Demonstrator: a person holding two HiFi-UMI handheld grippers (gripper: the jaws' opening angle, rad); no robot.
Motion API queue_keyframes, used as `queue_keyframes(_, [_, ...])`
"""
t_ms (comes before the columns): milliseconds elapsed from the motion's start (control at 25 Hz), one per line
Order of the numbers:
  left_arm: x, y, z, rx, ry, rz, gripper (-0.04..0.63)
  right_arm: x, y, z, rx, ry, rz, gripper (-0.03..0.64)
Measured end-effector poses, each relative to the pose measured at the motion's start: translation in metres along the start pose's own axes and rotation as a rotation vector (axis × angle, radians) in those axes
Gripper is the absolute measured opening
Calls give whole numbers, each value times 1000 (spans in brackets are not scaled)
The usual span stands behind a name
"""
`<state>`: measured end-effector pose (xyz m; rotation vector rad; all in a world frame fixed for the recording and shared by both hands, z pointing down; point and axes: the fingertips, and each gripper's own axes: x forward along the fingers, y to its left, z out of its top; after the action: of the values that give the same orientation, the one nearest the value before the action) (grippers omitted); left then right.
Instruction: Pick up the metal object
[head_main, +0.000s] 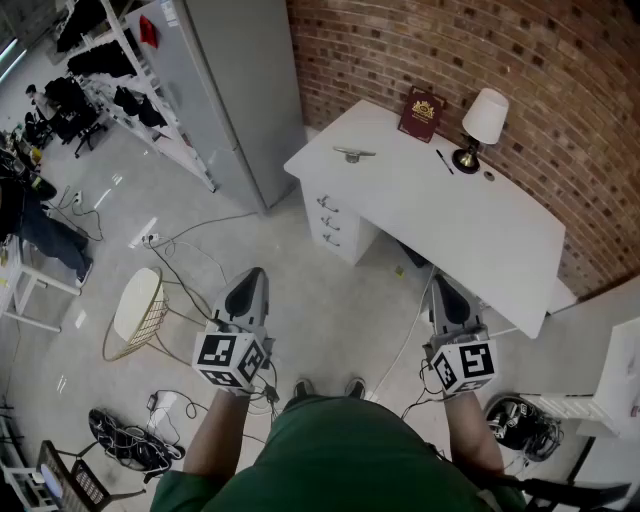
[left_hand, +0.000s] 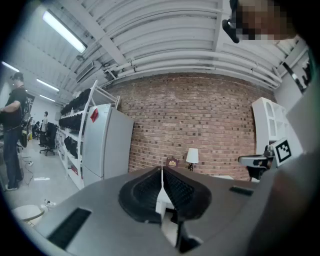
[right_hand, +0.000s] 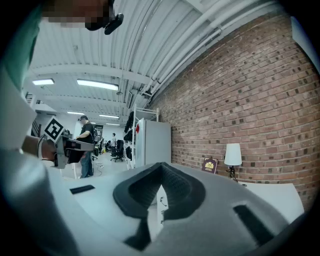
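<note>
Metal object (head_main: 354, 154), seemingly a cleat, untouched on desk (head_main: 480, 230); left gripper (head_main: 250, 283), right gripper (head_main: 443, 293) pinched together, empty; approach pending, then opening.

Industrial studio/lab space: red brick wall (head_main: 560, 60), white desk (head_main: 450, 210) w/ white-shade lamp (head_main: 483, 120), white metal storage racks (head_main: 150, 105), black cable piles (head_main: 120, 435) on grey concrete floor (head_main: 300, 300), ceiling strip lights (left_hand: 62, 31).
</note>
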<state>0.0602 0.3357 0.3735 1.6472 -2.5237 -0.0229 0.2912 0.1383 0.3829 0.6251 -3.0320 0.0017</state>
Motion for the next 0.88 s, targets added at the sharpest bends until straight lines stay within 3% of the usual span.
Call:
queue_keyframes(400, [-3,-16,-22,-21,22,27,11,-2,-16,-22,-29,51,40,2])
queue_keyframes(600, [-2,1,-40,-44,55,56,11,11,-6,-36,-140,102,54,3])
queue_keyframes(880, [30,40,-40,-71,46,40,11,48,-15,-40,-120,115,-12,3])
